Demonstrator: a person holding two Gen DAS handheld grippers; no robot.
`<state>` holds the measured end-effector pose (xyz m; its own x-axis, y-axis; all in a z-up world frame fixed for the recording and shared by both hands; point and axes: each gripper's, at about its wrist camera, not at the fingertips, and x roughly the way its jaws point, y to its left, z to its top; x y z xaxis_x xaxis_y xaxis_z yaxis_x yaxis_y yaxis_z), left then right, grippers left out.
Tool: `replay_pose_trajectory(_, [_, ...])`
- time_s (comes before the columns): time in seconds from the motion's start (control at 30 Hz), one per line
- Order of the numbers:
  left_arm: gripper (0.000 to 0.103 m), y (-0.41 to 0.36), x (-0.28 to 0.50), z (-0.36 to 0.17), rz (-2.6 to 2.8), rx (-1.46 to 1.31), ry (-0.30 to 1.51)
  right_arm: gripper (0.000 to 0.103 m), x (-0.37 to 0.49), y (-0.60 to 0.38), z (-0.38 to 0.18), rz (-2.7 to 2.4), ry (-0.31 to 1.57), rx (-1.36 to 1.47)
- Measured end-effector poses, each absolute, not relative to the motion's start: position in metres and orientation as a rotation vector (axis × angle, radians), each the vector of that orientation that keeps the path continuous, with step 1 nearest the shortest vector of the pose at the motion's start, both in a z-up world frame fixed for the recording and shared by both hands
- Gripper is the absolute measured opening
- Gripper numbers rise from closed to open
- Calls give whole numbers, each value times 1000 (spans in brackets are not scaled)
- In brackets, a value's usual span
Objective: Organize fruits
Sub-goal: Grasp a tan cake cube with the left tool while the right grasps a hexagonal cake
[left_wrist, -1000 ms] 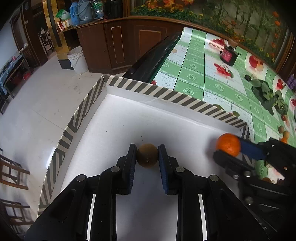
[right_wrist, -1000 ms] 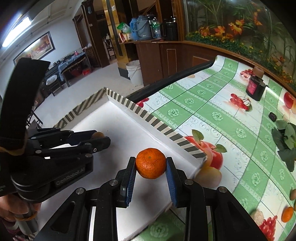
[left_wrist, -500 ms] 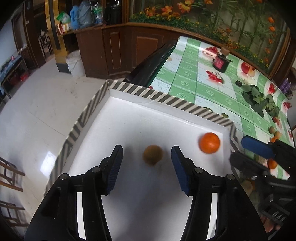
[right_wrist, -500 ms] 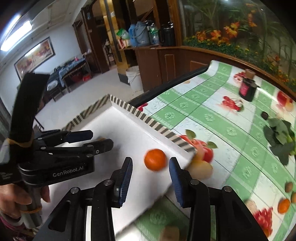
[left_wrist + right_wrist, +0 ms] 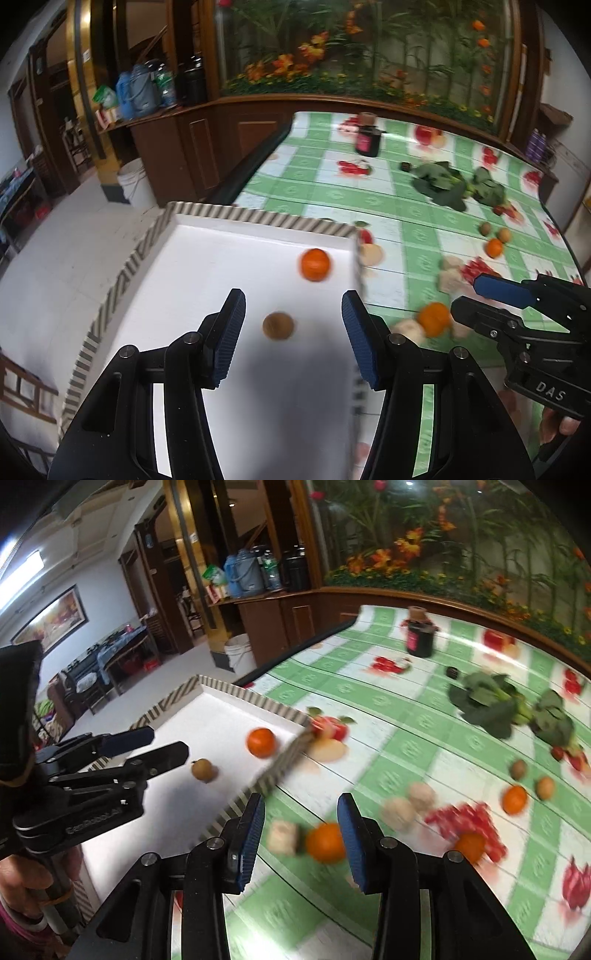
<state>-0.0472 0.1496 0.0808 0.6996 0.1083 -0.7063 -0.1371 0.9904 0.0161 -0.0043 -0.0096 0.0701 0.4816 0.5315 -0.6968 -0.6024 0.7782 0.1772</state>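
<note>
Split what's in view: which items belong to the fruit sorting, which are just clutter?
Job items:
white tray with striped rim
orange tangerine in the tray
brown kiwi in the tray
orange tangerine on the tablecloth nearest the right gripper
further tangerines and small brown fruits on the cloth

Just lying about:
dark jar with pink label
leafy greens
white bucket on the floor

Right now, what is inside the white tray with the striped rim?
Inside the tray lie one orange and one brown kiwi, apart. The near part is covered by the left claw, open above the kiwi.
</note>
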Motion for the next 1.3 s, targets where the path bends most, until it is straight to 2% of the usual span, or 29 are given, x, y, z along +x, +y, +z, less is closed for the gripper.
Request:
replay_pose_trajectory(0.6, [55,67,-54,49,-48,10,897,40,-30,-135,40,496,864,-43])
replay_pose_trajectory(1.3, [54,78,-31,24,-89,68,1024,40,1,-51,17,691,925,-195])
